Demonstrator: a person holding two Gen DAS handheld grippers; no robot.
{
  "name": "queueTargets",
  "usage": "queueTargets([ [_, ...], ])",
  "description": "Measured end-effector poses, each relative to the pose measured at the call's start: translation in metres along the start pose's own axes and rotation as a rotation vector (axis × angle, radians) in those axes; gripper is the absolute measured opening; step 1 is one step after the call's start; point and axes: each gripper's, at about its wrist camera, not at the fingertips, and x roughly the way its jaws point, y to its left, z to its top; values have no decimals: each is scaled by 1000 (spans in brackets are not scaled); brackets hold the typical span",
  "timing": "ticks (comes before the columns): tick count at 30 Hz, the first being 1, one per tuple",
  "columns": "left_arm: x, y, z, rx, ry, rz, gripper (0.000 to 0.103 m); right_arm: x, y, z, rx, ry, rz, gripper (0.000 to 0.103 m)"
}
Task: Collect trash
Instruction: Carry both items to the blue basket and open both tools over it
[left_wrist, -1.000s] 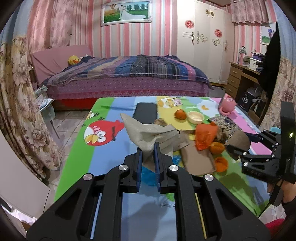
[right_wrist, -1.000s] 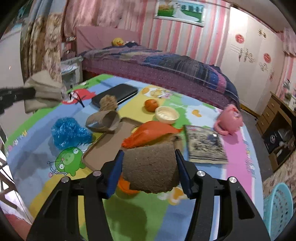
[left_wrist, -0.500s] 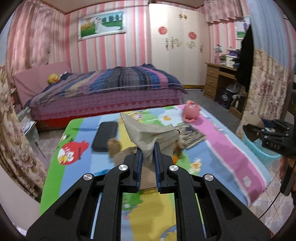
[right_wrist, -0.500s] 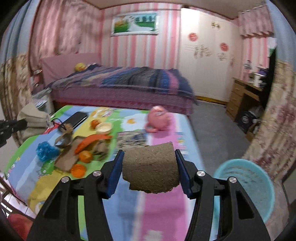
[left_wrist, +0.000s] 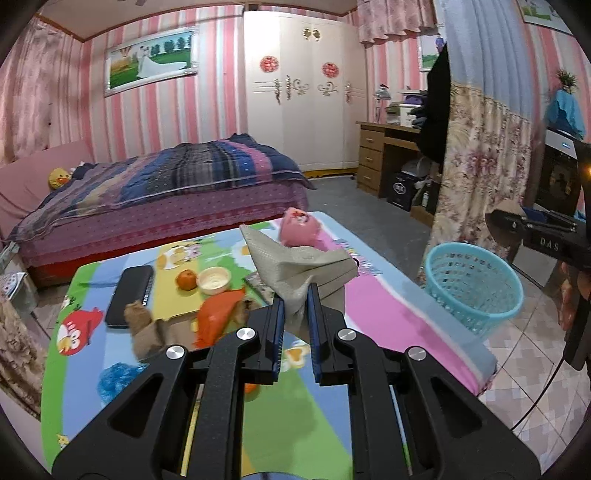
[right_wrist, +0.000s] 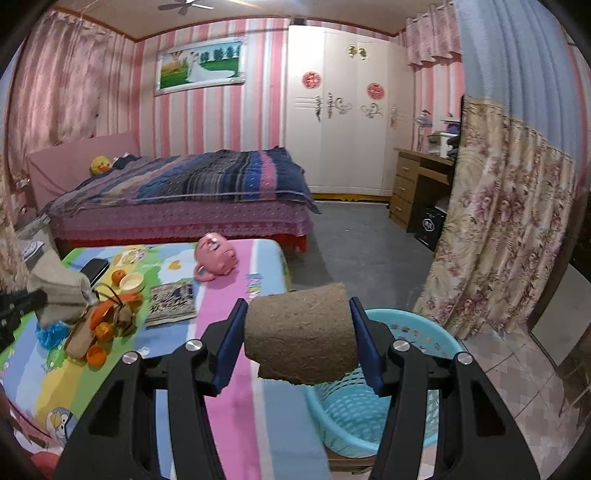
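My left gripper (left_wrist: 295, 295) is shut on a crumpled grey-beige paper (left_wrist: 299, 264), held above the cartoon-print table (left_wrist: 388, 314). My right gripper (right_wrist: 297, 334) is shut on a curled piece of brown cardboard (right_wrist: 300, 338), held just in front of the light blue mesh wastebasket (right_wrist: 417, 332) on the floor. In the left wrist view that wastebasket (left_wrist: 471, 284) stands right of the table, with the right gripper (left_wrist: 506, 227) above it. The left gripper (right_wrist: 22, 301) and its paper (right_wrist: 59, 286) show at the far left of the right wrist view.
On the table lie an orange bag (left_wrist: 218, 314), brown cardboard scraps (left_wrist: 147, 332), a blue plastic wad (left_wrist: 116, 380), orange peel (right_wrist: 96, 354), an orange (left_wrist: 185, 279), a white bowl (left_wrist: 213, 280), a black case (left_wrist: 131, 295), a magazine (right_wrist: 171, 299) and a pink toy (left_wrist: 299, 232). A flowered curtain (right_wrist: 498, 240) hangs beside the wastebasket.
Both grippers have swung to the right, away from the trash pile. The wastebasket has come into view and now sits right under the right gripper's cardboard. Both grips are unchanged.
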Motion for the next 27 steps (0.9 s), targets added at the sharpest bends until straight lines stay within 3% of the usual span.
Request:
queueTargets([
  [10,35,-37,19,44,3,-64,11,14,-34,2,-19,-3,-62,55],
  [27,162,-193,16,129,89,-321,11,65,-156,-58,126,84,-215,55],
])
